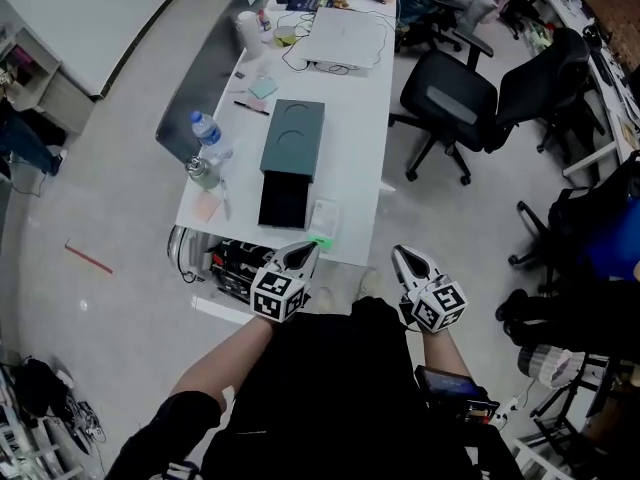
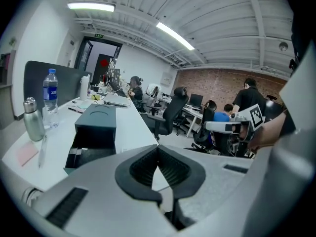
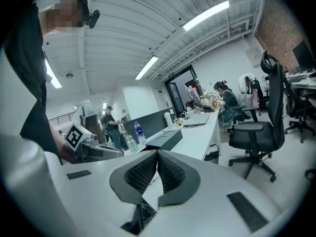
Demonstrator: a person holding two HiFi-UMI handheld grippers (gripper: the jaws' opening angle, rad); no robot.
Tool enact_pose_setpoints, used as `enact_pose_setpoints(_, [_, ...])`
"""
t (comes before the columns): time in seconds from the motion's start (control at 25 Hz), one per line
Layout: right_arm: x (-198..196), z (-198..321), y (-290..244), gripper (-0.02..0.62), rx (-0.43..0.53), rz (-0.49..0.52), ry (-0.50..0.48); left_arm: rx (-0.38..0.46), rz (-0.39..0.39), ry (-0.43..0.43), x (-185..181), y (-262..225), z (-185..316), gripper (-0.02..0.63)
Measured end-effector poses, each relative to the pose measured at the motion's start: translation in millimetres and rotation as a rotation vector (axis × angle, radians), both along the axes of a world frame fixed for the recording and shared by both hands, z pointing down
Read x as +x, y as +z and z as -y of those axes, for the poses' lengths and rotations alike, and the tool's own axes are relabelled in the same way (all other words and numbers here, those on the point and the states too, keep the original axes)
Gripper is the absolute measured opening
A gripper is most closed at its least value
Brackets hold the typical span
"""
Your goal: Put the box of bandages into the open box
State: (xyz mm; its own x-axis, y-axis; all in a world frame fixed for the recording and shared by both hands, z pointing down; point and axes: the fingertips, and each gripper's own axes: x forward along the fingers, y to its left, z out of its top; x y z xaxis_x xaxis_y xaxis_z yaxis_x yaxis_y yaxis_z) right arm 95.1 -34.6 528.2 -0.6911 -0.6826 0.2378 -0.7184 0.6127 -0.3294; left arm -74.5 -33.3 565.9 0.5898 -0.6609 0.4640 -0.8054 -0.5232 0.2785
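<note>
**Both grippers short of the tabletop, nothing picked up yet**

Left gripper [image 1: 303, 254]: jaws clenched tip to tip, nothing between them. Right gripper [image 1: 404, 257]: the same, pinched closed and empty. Both hover off the near edge of the tabletop [image 1: 350, 138], on my side of the open box [image 1: 291, 160].

The open box is dark, with its drawer [image 1: 284, 200] pulled out toward me. Just right of that drawer lies a small pale flat box [image 1: 323, 215]. I take it for the box of bandages. It lies on the tabletop, not yet in the open box and untouched.

What could go wrong, as I judge it:
- Neither pair of jaws is parted. Going in like this would shove the box of bandages along the tabletop, not grip it.
- It lies flat, between the drawer and the near edge. A clumsy scrape could slide it over the edge.
- A knock on the drawer front could push it shut.
- Left of the open box stand a water bottle [image 1: 210, 136] and a flask [image 1: 200, 172]. A wide swing by the left gripper could tip them.

Hard to make out:
- Neither gripper view shows the box of bandages; each gripper's own body blocks the near tabletop.
- The drawer's inside reads black, so I cannot tell whether it is empty.
- A green scrap [image 1: 320, 240] lies nearer the edge than the drawer, close to the left jaws. I cannot tell what it is.
- No print is legible on the pale box.
</note>
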Motion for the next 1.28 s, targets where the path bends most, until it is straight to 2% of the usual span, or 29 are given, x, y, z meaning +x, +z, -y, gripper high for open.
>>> enact_pose_setpoints(0.32, [-3, 47, 3, 0.026, -0.004, 0.002, -0.117, -0.051, 0.069, -0.086, 2, 20, 21, 0.008])
enact_pose_setpoints(0.52, [3, 78, 10, 0.026, -0.015, 0.016, -0.188, -0.112, 0.175, -0.145, 7, 39, 37, 0.008])
enact_pose_setpoints(0.96, [-3, 119, 22, 0.026, -0.050, 0.046, -0.371, -0.224, 0.354, -0.272, 12, 72, 64, 0.013])
enact_pose_setpoints(1.08, [-1, 123, 26, 0.026, -0.064, 0.051, -0.409, -0.253, 0.397, -0.301, 11, 82, 68, 0.096])
enact_pose_setpoints(1.28, [5, 131, 32, 0.028, -0.082, 0.067, -0.433, -0.338, 0.448, -0.286, 15, 100, 75, 0.222])
